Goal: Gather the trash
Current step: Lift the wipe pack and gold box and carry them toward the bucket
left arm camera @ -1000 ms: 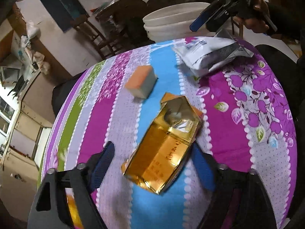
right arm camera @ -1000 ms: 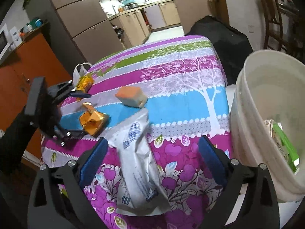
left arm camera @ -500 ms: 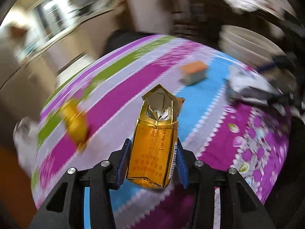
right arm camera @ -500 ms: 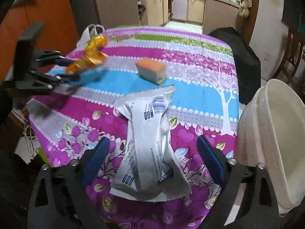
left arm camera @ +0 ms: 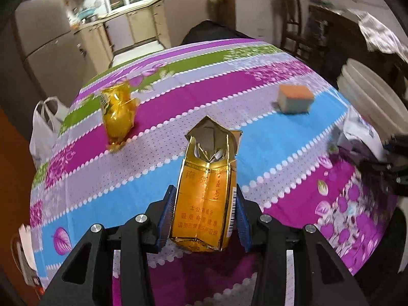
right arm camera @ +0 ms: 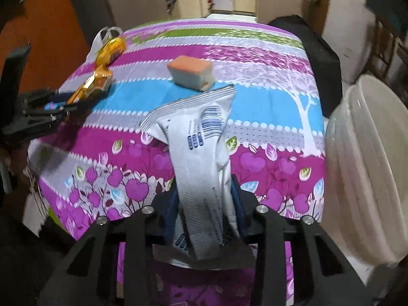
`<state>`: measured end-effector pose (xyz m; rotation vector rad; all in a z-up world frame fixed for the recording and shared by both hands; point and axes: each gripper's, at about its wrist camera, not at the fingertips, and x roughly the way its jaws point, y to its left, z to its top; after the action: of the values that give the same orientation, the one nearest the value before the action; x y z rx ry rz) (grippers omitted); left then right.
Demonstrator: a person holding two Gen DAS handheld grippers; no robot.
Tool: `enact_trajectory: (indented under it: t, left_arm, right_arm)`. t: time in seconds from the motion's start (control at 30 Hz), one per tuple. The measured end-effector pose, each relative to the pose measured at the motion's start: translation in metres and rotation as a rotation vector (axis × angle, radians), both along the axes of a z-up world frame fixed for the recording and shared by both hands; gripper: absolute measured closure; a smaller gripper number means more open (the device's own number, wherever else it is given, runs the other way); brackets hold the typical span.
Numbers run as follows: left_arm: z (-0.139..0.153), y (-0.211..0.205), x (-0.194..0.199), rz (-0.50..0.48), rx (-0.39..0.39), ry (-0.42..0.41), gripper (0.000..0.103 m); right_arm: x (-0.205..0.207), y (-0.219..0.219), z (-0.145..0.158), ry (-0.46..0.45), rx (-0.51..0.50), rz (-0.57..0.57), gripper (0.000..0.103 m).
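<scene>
My left gripper (left arm camera: 204,219) is shut on a torn-open gold cigarette pack (left arm camera: 205,199) and holds it above the tablecloth (left arm camera: 153,158). It also shows in the right wrist view (right arm camera: 89,86). My right gripper (right arm camera: 204,211) is shut on a white plastic wrapper (right arm camera: 201,153) that lies along the table. A crumpled gold wrapper (left arm camera: 118,112) lies at the table's left. An orange-topped sponge (left arm camera: 294,98) sits further back. A white bucket (right arm camera: 367,168) stands off the table's right edge.
A white plastic bag (left arm camera: 44,127) hangs off the table's left side. A dark chair back (right arm camera: 316,51) stands behind the table. Kitchen cabinets (left arm camera: 142,23) line the far wall. A wooden chair (left arm camera: 293,25) stands at the back right.
My left gripper closed on the gold pack, lifted it and swung round to the left. My right gripper closed on the white wrapper, which now stands between its fingers.
</scene>
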<state>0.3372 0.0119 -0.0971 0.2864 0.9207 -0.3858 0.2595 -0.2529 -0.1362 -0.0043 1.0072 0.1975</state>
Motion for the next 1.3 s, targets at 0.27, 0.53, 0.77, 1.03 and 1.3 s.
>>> enact_trajectory:
  t: [0.27,0.53,0.77,1.03,1.3]
  left_arm:
    - [0.038,-0.011,0.003,0.026,-0.076,-0.024,0.061]
    - [0.078,-0.041,0.0,0.005,-0.072,-0.128,0.063]
    - [0.092,-0.064,0.005,0.015,-0.016,-0.183,0.063]
    - [0.096,-0.071,0.01,0.021,0.027,-0.216,0.063]
    - [0.11,-0.085,0.015,0.004,0.043,-0.252,0.063]
  right_arm:
    - [0.006,0.004,0.031,-0.004,0.152,-0.041,0.072]
    - [0.022,0.017,0.061,0.018,0.209,-0.012,0.071]
    - [0.034,0.022,0.085,0.041,0.178,0.005,0.071]
    - [0.038,0.02,0.095,0.048,0.15,0.002,0.071]
    - [0.042,0.007,0.105,0.045,0.155,-0.023,0.071]
